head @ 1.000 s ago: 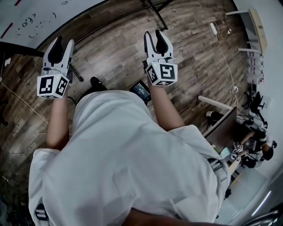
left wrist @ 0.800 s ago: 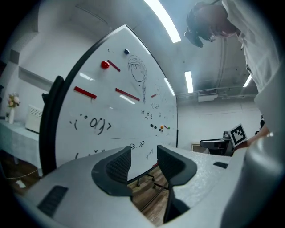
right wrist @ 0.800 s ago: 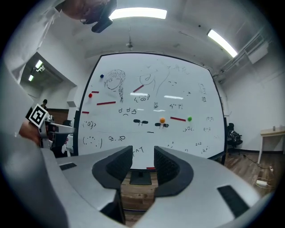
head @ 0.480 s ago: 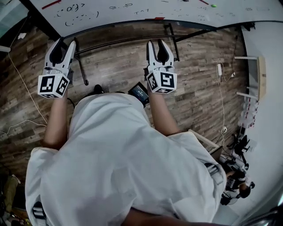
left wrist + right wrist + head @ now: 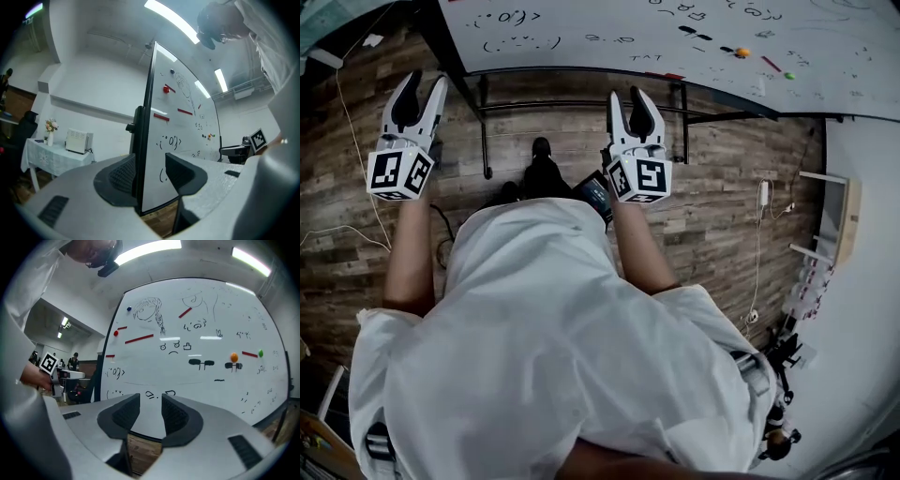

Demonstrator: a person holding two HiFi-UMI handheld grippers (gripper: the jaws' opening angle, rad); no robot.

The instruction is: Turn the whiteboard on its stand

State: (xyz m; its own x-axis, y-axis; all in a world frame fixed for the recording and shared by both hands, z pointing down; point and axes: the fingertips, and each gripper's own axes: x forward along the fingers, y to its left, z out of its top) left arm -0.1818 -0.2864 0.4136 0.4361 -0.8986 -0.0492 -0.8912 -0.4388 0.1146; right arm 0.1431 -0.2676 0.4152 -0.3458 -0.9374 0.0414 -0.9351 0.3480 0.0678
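Wood floor (image 5: 727, 192); whiteboard (image 5: 628, 28) ahead of left tool (image 5: 427, 81), right tool (image 5: 625, 96); both gaping, empty.

1. Head view: the indoor light is even and fairly dim. The wooden floor (image 5: 722, 187) is dark, the whiteboard (image 5: 628, 28) is brightest, and shadows are soft.
2. Strong fisheye bows the whiteboard's lower edge.
3. Left gripper view: the ceiling strip lights (image 5: 171, 19) are blown out, and the rim is vignetted black.
4. Right gripper view: a strip light (image 5: 145, 253) overhead leaves a pale glare streak on the whiteboard. The corners are black.
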